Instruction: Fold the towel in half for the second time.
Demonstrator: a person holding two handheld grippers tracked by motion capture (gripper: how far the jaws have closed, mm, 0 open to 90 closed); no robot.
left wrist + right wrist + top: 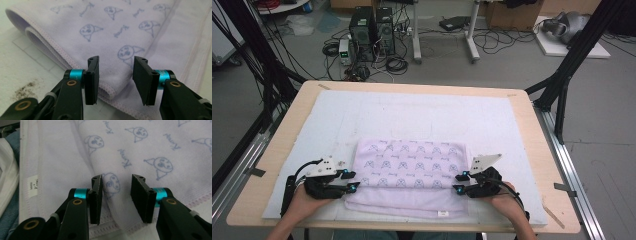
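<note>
towel (409, 176), folded, lies lengthwise across lower centre of the high view; left gripper (352, 180) and right gripper (458, 182) flank its short ends, jaws parted astride the edges, nothing clamped yet

A: What sits between the black jaws of the left gripper (115, 80) at the bottom of the frame?

B: A folded corner of the lilac towel (130, 27). The jaws stand apart on either side of its stitched hem; the pads do not press it.

A: And the towel itself?

B: It fills the upper and right parts of the frame, printed with small blue faces and script. Its rolled, folded edge runs from the upper left down toward the jaws.

A: Underneath?

B: A white mat (22, 65) at the left, with a dark smudge (26, 88) in the lower left.
</note>
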